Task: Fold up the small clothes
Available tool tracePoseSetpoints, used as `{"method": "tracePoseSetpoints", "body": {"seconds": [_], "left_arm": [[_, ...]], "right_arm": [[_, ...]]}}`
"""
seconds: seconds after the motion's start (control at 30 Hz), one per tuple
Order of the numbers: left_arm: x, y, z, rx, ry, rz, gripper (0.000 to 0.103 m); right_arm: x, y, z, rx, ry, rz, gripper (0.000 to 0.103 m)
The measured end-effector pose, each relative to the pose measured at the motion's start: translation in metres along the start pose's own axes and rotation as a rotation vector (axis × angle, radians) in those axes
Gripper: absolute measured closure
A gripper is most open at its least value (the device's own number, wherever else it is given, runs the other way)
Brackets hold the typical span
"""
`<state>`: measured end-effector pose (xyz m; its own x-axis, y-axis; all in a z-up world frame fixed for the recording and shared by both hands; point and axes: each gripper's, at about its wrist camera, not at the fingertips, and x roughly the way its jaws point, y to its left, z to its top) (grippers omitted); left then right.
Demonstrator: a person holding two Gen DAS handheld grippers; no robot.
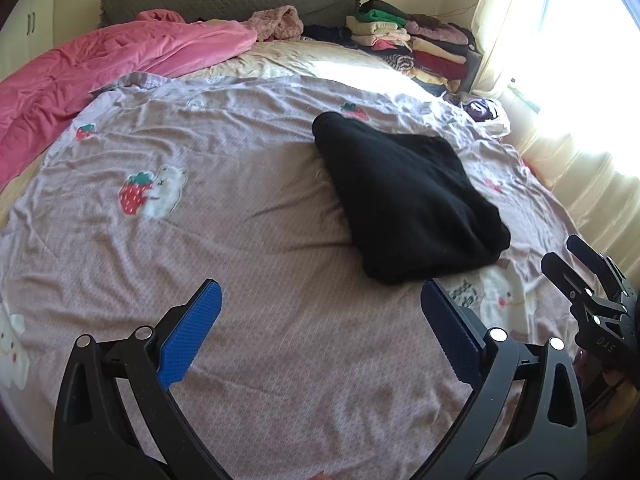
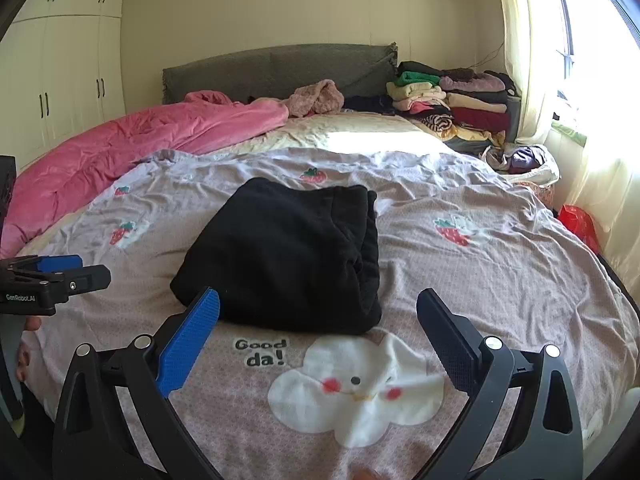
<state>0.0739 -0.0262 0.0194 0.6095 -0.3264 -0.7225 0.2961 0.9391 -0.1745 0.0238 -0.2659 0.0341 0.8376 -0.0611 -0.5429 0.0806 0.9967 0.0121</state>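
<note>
black, thick and soft-looking, a folded garment [image 2: 292,256] lies on a bed covered by a pale lilac sheet [image 2: 500,280] printed with strawberries and a white cloud face. the garment is already folded into a compact, roughly rectangular bundle, resting flat near the middle of the bed.

from the right wrist view, the right gripper [image 2: 318,344] hovers low over the sheet with its fingers spread wide and holding nothing. the bundle sits straight ahead of it, just beyond the fingertips and slightly left of centre, apart from them. its thick stacked fold edges face right and toward the camera; its long axis runs from the near left corner away toward the headboard [image 2: 280,68].

from the left wrist view, the left gripper [image 1: 320,332] is also spread wide and empty. here the same black garment [image 1: 404,200] lies ahead and to the right, its long axis slanting from far left to near right, with the near corner close to the right-hand finger but not touching.

judging by this, the right gripper is nearer and better lined up with the bundle; the left would need to swing rightward to reach it.

a stack of folded clothes [image 2: 452,100] sits at the far right corner by the headboard, and a pink duvet [image 2: 132,148] is bunched along the left.
</note>
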Motion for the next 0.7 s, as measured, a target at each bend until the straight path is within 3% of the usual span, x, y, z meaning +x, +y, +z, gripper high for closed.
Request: {"method": "tracePoseSetpoints", "body": {"seconds": [0.27, 0.7], "left_arm": [[0.012, 0.004, -0.023, 0.008, 0.036, 0.052, 0.010], [0.010, 0.003, -0.029, -0.003, 0.041, 0.077, 0.009]], "right_arm": [[0.015, 0.008, -0.034, 0.040, 0.093, -0.007, 0.005], [0.017, 0.007, -0.036, 0.034, 0.091, 0.002, 0.005]]}}
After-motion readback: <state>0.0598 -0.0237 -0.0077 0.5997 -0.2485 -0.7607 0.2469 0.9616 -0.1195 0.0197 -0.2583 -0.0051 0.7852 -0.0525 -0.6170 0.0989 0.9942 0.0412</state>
